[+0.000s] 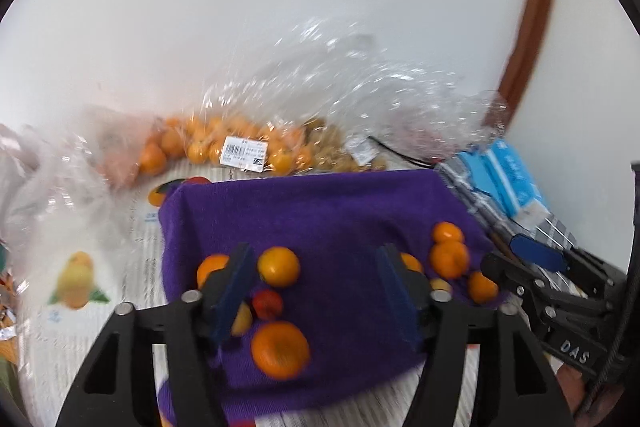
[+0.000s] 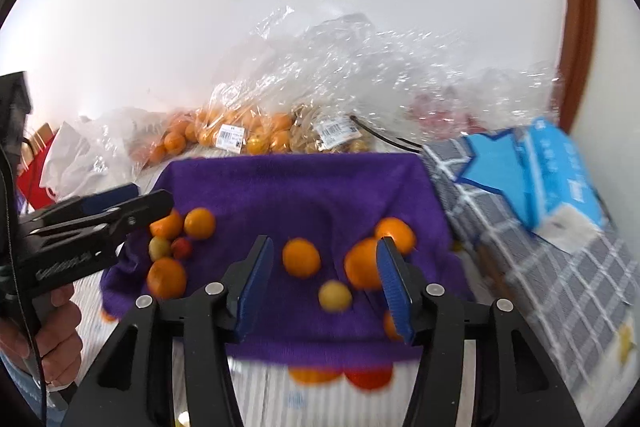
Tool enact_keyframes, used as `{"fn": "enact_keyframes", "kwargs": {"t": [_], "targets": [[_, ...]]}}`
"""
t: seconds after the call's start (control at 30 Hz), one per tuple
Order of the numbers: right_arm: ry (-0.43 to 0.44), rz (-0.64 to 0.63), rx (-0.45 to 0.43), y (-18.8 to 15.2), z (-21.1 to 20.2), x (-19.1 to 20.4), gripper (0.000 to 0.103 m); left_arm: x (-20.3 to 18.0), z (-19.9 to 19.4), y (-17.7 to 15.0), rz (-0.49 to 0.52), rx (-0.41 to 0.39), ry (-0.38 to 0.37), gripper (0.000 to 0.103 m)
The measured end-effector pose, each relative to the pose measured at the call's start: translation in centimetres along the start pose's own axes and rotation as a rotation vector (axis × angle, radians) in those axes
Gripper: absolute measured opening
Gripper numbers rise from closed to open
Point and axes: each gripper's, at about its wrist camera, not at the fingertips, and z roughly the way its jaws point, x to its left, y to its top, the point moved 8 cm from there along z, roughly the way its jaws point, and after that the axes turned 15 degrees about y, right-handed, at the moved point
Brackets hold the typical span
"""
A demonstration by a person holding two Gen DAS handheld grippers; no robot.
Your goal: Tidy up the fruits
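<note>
risk entry: loose oranges [image 2: 301, 257] on purple cloth [image 1: 320, 203] at frame centre may roll off; left gripper [image 1: 316, 283] and right gripper [image 2: 326, 277] fingers part-open, holding nothing

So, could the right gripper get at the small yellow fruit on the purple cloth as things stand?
Probably yes: the right gripper is open and holds nothing, and the yellow fruit lies loose on the purple cloth just ahead between its fingers, nothing covering it.

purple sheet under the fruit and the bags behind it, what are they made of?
Purple cloth: looks like soft knit or fleece fabric, matte; fuzzy surface, it drapes and sags in folds under the oranges.
Bags: thin clear plastic film, glossy; crinkled with bright glints, fruit visible through it, printed labels stuck on.
</note>
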Motion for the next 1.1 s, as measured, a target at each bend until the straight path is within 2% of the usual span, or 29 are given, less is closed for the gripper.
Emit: {"fn": "enact_keyframes", "kwargs": {"t": [0.17, 0.23, 0.3, 0.43, 0.5, 0.7, 0.8, 0.97, 1.1], "targets": [[-0.022, 0.031, -0.006, -2.1, -5.1, 1.5, 0.053, -0.3, -5.8, -2.6, 0.001, -0.029, 0.02, 0.064], [-0.031, 0.039, -0.018, -3.3, -7.3, 2.2, 0.057, -0.3, -7.8, -3.7, -0.008, -0.031, 0.022, 0.064], [-0.065, 0.033, -0.036, -4.6, -9.8, 2.7, 0.078, -0.2, -10.1, -4.9, -0.009, -0.044, 0.039, 0.066], [-0.086, 0.028, -0.093, -6.5, -14.0, 3.7, 0.088, -0.1, -13.8, -6.6, -0.021, -0.074, 0.068, 0.078], [-0.088, 0.033, -0.108, -7.3, -15.7, 3.9, 0.096, -0.4, -15.4, -7.4, -0.018, -0.079, 0.05, 0.083], [-0.134, 0.049, -0.117, -9.8, -19.5, 4.1, 0.099, -1.0, -19.7, -9.6, -0.01, -0.134, 0.107, 0.091], [-0.138, 0.052, -0.115, -11.0, -20.9, 4.4, 0.099, -1.0, -21.3, -10.4, -0.025, -0.151, 0.118, 0.092], [-0.171, 0.027, -0.125, -12.2, -23.1, 4.9, 0.099, -1.1, -23.0, -11.4, -0.028, -0.164, 0.13, 0.093], [-0.166, 0.029, -0.146, -12.7, -24.1, 5.1, 0.099, -1.3, -23.6, -11.7, -0.026, -0.162, 0.136, 0.093]]}}
